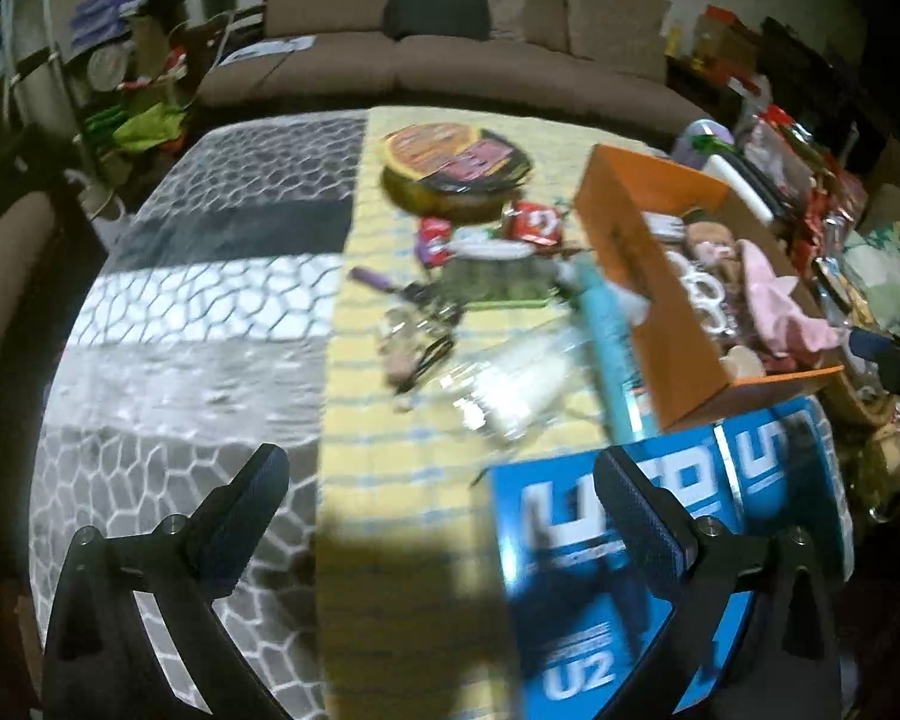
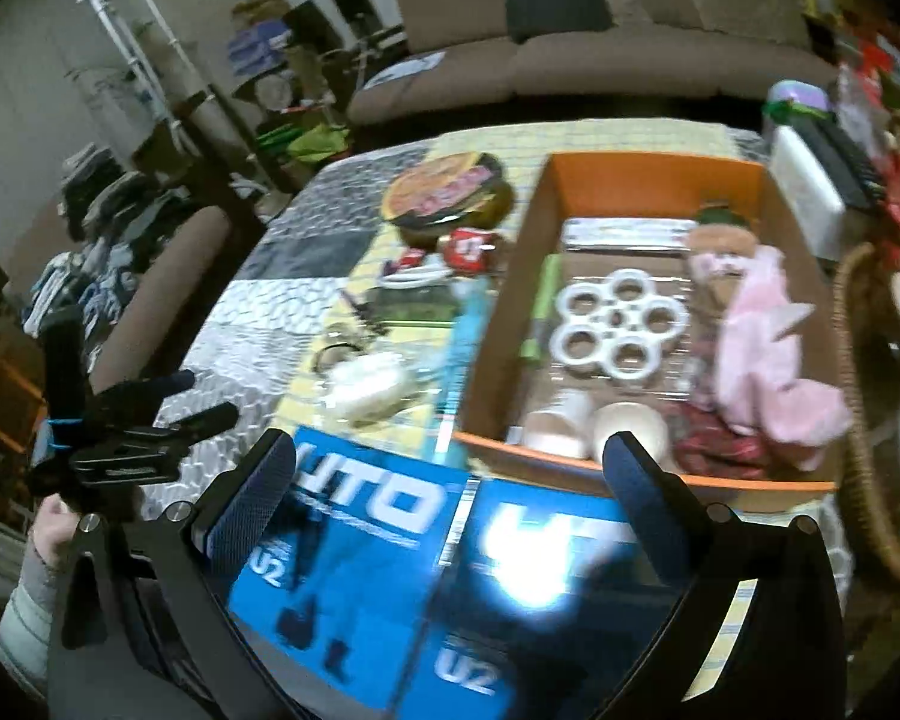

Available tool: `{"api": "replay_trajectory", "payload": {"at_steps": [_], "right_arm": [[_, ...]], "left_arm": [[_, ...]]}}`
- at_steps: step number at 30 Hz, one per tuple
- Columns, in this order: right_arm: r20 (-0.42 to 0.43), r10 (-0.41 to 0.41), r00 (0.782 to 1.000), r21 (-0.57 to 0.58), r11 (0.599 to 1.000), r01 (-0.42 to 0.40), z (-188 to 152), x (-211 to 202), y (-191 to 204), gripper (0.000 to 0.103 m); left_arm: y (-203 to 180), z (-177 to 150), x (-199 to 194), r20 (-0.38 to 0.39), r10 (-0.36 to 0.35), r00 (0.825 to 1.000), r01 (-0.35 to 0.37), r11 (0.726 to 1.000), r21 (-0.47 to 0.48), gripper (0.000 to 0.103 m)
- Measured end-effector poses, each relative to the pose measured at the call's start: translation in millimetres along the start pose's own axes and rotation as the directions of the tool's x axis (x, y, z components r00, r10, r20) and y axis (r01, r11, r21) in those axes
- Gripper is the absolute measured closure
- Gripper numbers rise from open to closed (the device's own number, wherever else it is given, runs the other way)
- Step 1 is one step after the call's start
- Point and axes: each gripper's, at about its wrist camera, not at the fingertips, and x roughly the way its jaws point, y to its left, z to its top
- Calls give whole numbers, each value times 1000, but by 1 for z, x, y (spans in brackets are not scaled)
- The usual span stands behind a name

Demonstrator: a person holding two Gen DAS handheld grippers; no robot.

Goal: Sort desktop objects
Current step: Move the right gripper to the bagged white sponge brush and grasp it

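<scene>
Right wrist view looks straight into the orange box (image 2: 648, 168), the sorting bin, which sits on the yellow checked cloth (image 2: 570, 132) toward the table's right side. Its long axis runs away from the camera, open top up, so things can be dropped in from above. Inside lie a white ring-shaped holder (image 2: 621, 324), a pink plush toy (image 2: 768, 324) along the right wall and a green pen (image 2: 543, 306) lying lengthwise against the left wall.

Just left of the box a teal tube (image 1: 606, 348) lies parallel to its wall, pointing the same way. Beyond it wait unsorted pieces: a clear plastic packet (image 1: 510, 390), a round tin (image 1: 450, 168) at the far edge, and red wrappers (image 1: 534, 222). A blue carton (image 2: 354, 546) lies flat in front, nearest the person.

The right gripper (image 2: 456, 480) hovers over the carton with its jaws spread wide and nothing between them. The left gripper (image 1: 438, 492) is equally wide and empty, over the cloth; both seem free to choose a next item.
</scene>
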Motion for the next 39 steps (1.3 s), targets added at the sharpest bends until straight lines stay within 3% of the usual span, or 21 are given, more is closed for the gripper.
{"api": "replay_trajectory", "payload": {"at_steps": [6,10,15,25,27,29,33,37,39], "right_arm": [[17,46,999,-22,999,-46,0,24,32,0],[17,97,995,6,995,-97,0,45,41,5],[1,126,992,43,991,-126,1,70,47,29],[38,137,990,93,986,-140,15,86,36,29],[41,133,990,100,986,-136,17,88,33,29],[44,135,990,110,984,-139,17,90,30,29],[42,136,990,123,982,-140,16,94,25,29],[46,136,990,125,982,-140,14,92,23,29],[52,132,990,121,983,-137,16,89,23,28]], "left_arm": [[14,-9,12,16,14,1000,-13,1000,-23,0],[16,-6,28,41,-20,999,21,999,-32,0],[17,4,62,13,-91,996,91,995,-45,0],[-20,15,115,-76,-139,987,147,982,122,0],[-25,14,120,-90,-146,985,158,978,139,4],[-26,16,128,-120,-158,980,173,976,130,26],[-25,17,133,-135,-184,974,197,976,94,42],[-26,19,124,-109,-201,973,212,972,98,50],[-22,22,114,-84,-246,966,252,966,66,55]]}}
